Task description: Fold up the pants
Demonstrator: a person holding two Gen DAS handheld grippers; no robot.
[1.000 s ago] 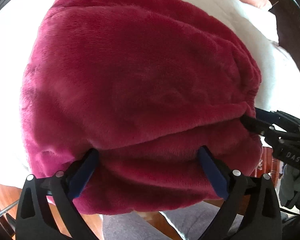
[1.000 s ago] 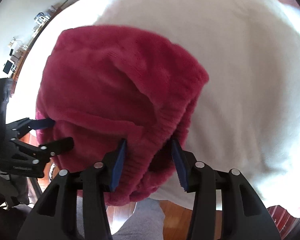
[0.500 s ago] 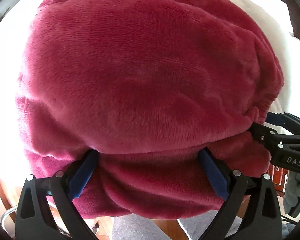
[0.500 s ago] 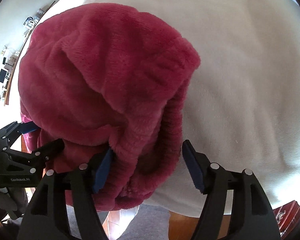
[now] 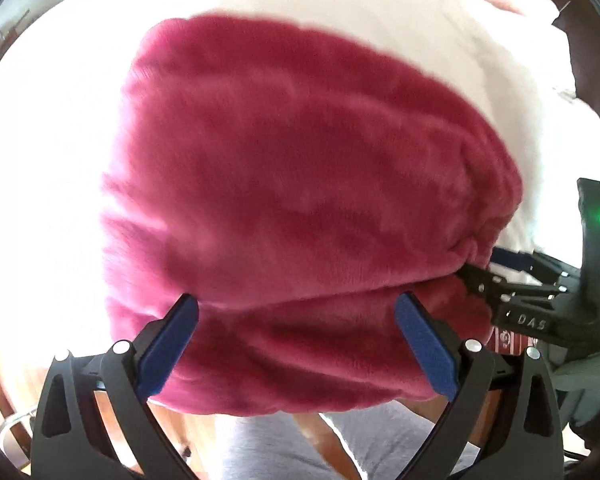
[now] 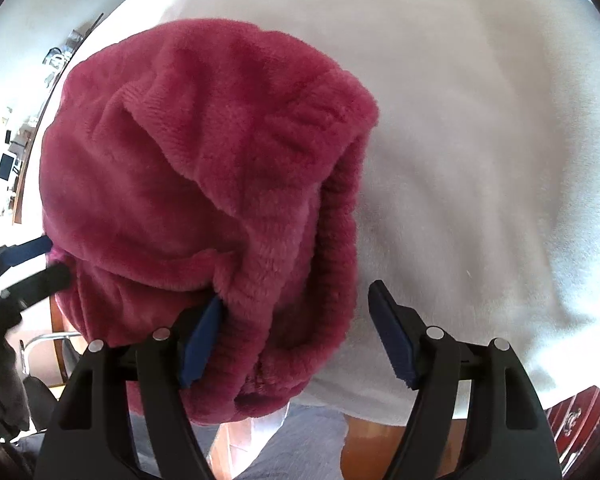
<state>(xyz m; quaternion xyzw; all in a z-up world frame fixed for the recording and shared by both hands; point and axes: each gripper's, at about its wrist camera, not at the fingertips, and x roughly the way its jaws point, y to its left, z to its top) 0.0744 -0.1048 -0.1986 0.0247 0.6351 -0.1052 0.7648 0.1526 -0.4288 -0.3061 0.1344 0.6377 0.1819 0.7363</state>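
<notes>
The fluffy magenta pants (image 5: 300,216) lie folded in a thick bundle on the white blanket (image 5: 380,12), near its front edge. My left gripper (image 5: 296,340) is open, its blue pads on either side of the bundle's near fold. My right gripper (image 6: 296,336) is open at the ribbed waistband end (image 6: 332,280); its left pad sits against the fleece, its right pad is clear over the blanket. The pants (image 6: 204,184) fill the left half of the right wrist view. Each gripper shows at the other view's edge.
The white blanket (image 6: 480,140) covers the surface and stretches far back and to the right. Its front edge drops to a wooden floor (image 6: 372,440). Grey-clad legs (image 5: 268,448) of the person stand just below the grippers. A shelf with small items (image 6: 12,160) lies far left.
My right gripper's jaws have opened and let go of the waistband. The left gripper stays open and has backed off, so more blanket shows beyond the bundle.
</notes>
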